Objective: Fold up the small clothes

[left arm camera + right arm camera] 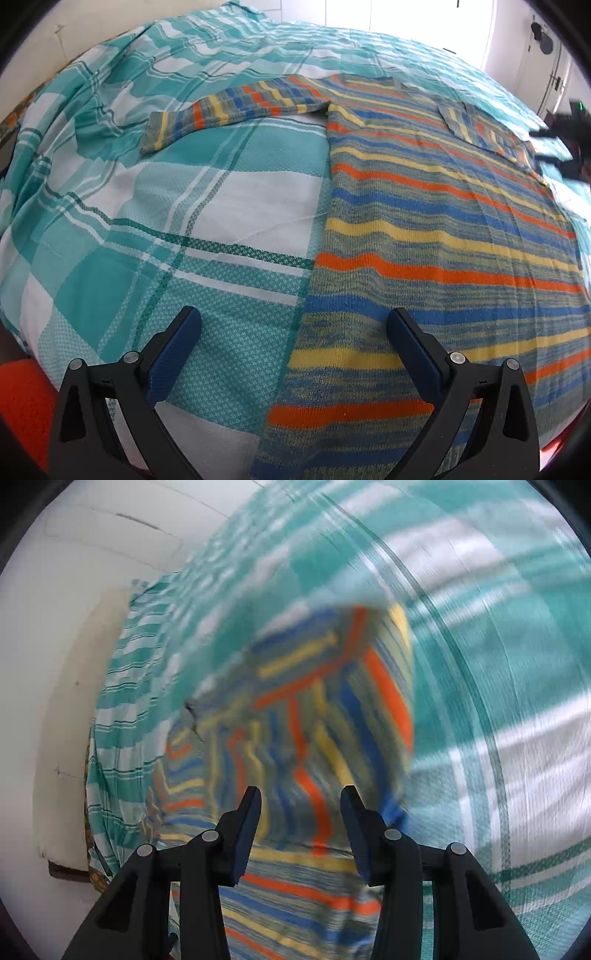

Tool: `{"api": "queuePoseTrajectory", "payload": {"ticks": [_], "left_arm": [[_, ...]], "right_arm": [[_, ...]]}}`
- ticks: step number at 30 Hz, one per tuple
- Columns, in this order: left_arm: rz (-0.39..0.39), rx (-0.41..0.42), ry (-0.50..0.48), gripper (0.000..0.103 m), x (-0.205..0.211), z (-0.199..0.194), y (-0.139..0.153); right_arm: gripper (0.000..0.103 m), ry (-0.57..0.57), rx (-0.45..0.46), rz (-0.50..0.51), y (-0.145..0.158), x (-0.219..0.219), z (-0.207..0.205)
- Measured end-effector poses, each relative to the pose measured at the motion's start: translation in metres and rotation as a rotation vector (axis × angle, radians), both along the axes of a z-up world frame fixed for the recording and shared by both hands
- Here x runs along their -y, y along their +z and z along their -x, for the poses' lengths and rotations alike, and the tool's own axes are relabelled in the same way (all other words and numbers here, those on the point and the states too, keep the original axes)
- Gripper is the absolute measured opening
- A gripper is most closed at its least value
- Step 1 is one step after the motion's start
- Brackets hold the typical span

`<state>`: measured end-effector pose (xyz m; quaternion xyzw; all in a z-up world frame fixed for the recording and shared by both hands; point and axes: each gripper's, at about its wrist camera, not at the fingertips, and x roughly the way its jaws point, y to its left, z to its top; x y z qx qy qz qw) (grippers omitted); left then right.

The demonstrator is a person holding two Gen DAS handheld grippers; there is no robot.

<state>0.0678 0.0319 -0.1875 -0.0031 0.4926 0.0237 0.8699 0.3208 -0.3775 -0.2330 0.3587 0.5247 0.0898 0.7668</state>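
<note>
A knitted sweater (436,229) with blue, yellow and orange stripes lies flat on the bed. One sleeve (236,107) stretches out to the left. The other sleeve (480,129) is folded across the chest. My left gripper (294,315) hovers open over the sweater's left side edge near the hem, with nothing between its fingers. My right gripper (301,794) shows as a dark blur (565,144) at the sweater's far right side. In the blurred right wrist view its jaws stand apart above the sweater (295,738), with no fabric pinched between them.
A teal and white plaid bedspread (177,221) covers the bed under the sweater, rumpled at the far left. Something orange (22,398) sits past the near left bed edge. White walls (74,627) lie beyond, with a bright window (406,18) behind the bed.
</note>
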Motion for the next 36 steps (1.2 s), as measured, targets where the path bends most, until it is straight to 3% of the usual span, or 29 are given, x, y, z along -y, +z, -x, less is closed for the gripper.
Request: {"api": "queuePoseTrajectory", "payload": {"ticks": [4, 7, 11, 13, 14, 15, 16, 19, 21, 23, 24, 28, 30, 31, 32, 33, 34, 36], "left_arm": [[0.009, -0.002, 0.005, 0.101, 0.001, -0.005, -0.001], [0.009, -0.003, 0.004, 0.101, 0.002, -0.008, -0.002], [0.010, -0.005, -0.006, 0.101, 0.002, -0.008, -0.002], [0.014, -0.007, -0.008, 0.101, 0.001, -0.008, -0.003], [0.016, -0.008, -0.010, 0.101, 0.001, -0.008, -0.003], [0.020, -0.008, -0.011, 0.101, 0.000, -0.008, -0.003], [0.021, -0.008, -0.012, 0.101, 0.000, -0.008, -0.003], [0.025, -0.008, -0.013, 0.101, 0.000, -0.008, -0.003], [0.021, -0.008, -0.015, 0.101, 0.001, -0.009, -0.004], [0.021, -0.007, -0.015, 0.101, 0.001, -0.009, -0.003], [0.019, -0.007, -0.015, 0.101, 0.001, -0.009, -0.004], [0.002, -0.004, -0.014, 0.102, 0.004, -0.008, -0.008], [-0.012, -0.002, -0.011, 0.103, 0.006, -0.009, -0.011], [-0.018, 0.000, -0.009, 0.103, 0.007, -0.009, -0.012], [-0.020, 0.002, -0.008, 0.103, 0.007, -0.009, -0.012], [-0.020, 0.004, -0.007, 0.103, 0.007, -0.008, -0.011], [-0.017, 0.004, -0.006, 0.103, 0.006, -0.007, -0.011], [-0.006, -0.009, -0.002, 0.102, 0.004, -0.007, -0.007]], "right_arm": [[0.046, 0.221, 0.033, 0.178, 0.031, -0.060, -0.040], [0.051, 0.358, 0.058, 0.249, 0.038, -0.118, -0.061], [0.051, 0.510, 0.083, 0.379, 0.024, -0.196, -0.079], [0.051, 0.552, 0.059, 0.535, 0.005, -0.223, -0.080], [0.038, 0.564, 0.028, 0.580, -0.006, -0.230, -0.081], [0.019, 0.564, 0.003, 0.601, -0.015, -0.232, -0.081], [0.003, 0.541, 0.016, 0.608, -0.013, -0.231, -0.079], [0.003, 0.508, 0.135, 0.513, 0.011, -0.223, -0.066], [0.009, 0.550, 0.151, 0.394, 0.012, -0.215, -0.062], [0.055, 0.535, 0.106, 0.304, 0.008, -0.198, -0.065], [0.059, 0.480, 0.138, 0.289, 0.013, -0.180, -0.063], [0.060, 0.198, 0.195, 0.189, 0.024, -0.100, -0.046], [0.065, 0.047, 0.103, 0.187, 0.004, -0.055, -0.037], [0.066, 0.002, -0.012, 0.207, -0.018, -0.033, -0.032], [0.052, -0.007, -0.073, 0.177, -0.035, -0.017, -0.026], [0.045, -0.026, -0.038, 0.145, -0.036, -0.005, -0.016], [0.045, -0.038, -0.013, 0.150, -0.030, -0.001, -0.010], [0.063, -0.044, 0.042, 0.223, -0.008, 0.000, 0.010]]}}
